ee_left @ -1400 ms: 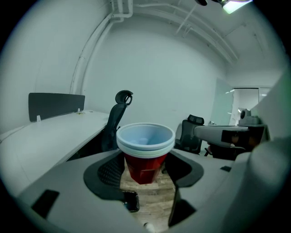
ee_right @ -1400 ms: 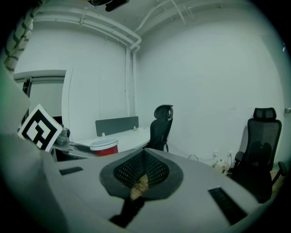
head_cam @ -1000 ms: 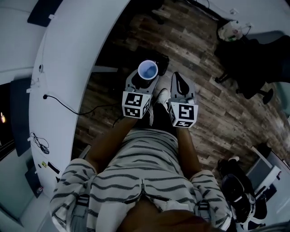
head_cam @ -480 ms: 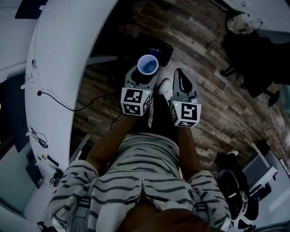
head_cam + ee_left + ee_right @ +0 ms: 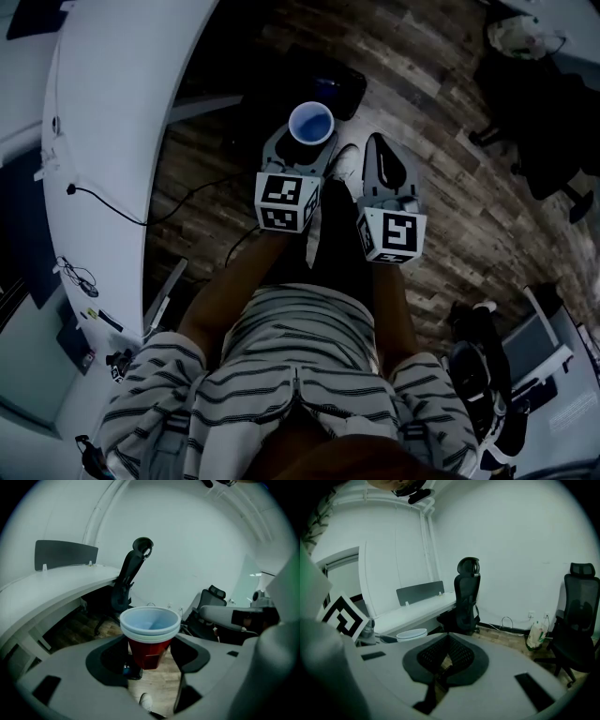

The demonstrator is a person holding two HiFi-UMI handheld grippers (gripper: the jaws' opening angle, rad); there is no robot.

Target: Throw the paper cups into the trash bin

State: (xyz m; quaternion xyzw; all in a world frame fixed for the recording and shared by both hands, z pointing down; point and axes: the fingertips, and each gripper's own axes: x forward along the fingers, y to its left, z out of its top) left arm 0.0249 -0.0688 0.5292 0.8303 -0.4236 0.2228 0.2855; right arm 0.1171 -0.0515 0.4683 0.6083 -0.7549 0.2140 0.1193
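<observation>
Wood-plank floor (image 5: 441,216) fills the middle of the head view, with a white curved desk (image 5: 112,112) sweeping down the left side and a black cable (image 5: 103,202) trailing across it toward its curved edge. A person in a striped shirt (image 5: 291,366) stands over the floor, off that edge, with both arms held forward.

The left claw (image 5: 302,141) is clamped on a stack of paper cups (image 5: 150,623). The stack is upright, red on the outside with two white rims showing one inside the other, and the jaws press its lower sides. From above, the cups' open mouth sits just short of a dark bin (image 5: 333,86) standing on the floor beyond the left claw.

The right claw (image 5: 443,660) is held just beside the left one and level with it. Its jaws are pressed together with nothing between them.

A black office chair (image 5: 467,597) stands at the far desk edge, and another chair (image 5: 576,616) is near a plastic bag (image 5: 536,635) by the wall.
</observation>
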